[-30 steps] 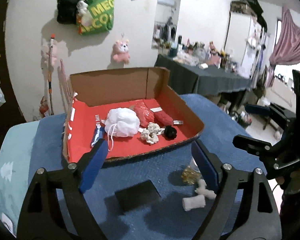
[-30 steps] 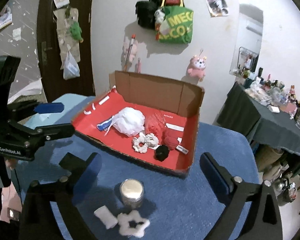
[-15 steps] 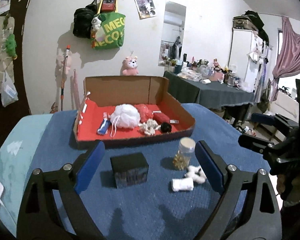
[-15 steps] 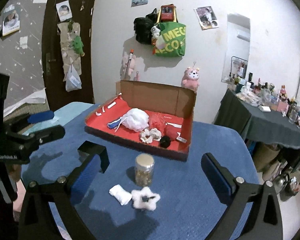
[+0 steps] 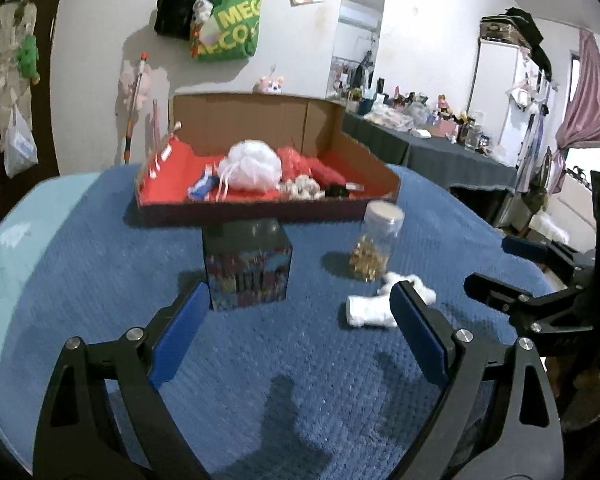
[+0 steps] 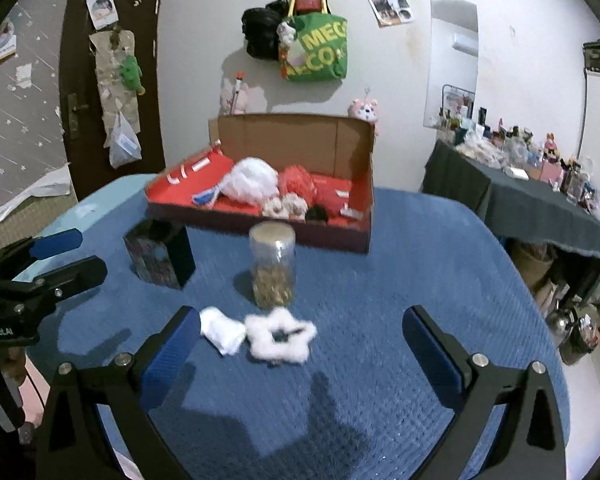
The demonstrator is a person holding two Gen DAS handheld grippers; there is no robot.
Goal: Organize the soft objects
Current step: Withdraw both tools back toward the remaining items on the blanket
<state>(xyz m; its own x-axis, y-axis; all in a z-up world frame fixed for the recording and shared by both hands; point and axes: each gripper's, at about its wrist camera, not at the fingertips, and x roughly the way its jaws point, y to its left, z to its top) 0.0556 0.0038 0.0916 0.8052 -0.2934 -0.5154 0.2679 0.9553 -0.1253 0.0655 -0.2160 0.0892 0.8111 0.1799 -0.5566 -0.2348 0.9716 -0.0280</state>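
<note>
A white rolled cloth (image 6: 222, 330) and a fluffy white star-shaped scrunchie (image 6: 280, 336) lie side by side on the blue cover. They sit just beyond my right gripper (image 6: 300, 320), which is open and holds nothing. In the left wrist view the cloth (image 5: 370, 314) and scrunchie (image 5: 410, 284) lie by the right fingertip of my left gripper (image 5: 296, 300), also open and holding nothing. Farther back, the red-lined cardboard box (image 5: 268, 210) holds a white puff (image 5: 254, 170), red soft things (image 6: 298, 182) and smaller pieces.
A clear jar of gold bits (image 6: 272, 268) stands behind the scrunchie. A dark printed box (image 5: 248, 268) stands in front of the cardboard box. The blue-covered table (image 6: 420, 280) drops off at the right, with a cluttered dark table (image 6: 540, 200) beyond.
Both grippers have come down and drawn back from the cardboard box. The jar, dark box, cloth and scrunchie now sit higher in view, and the box is seen from a lower angle.
</note>
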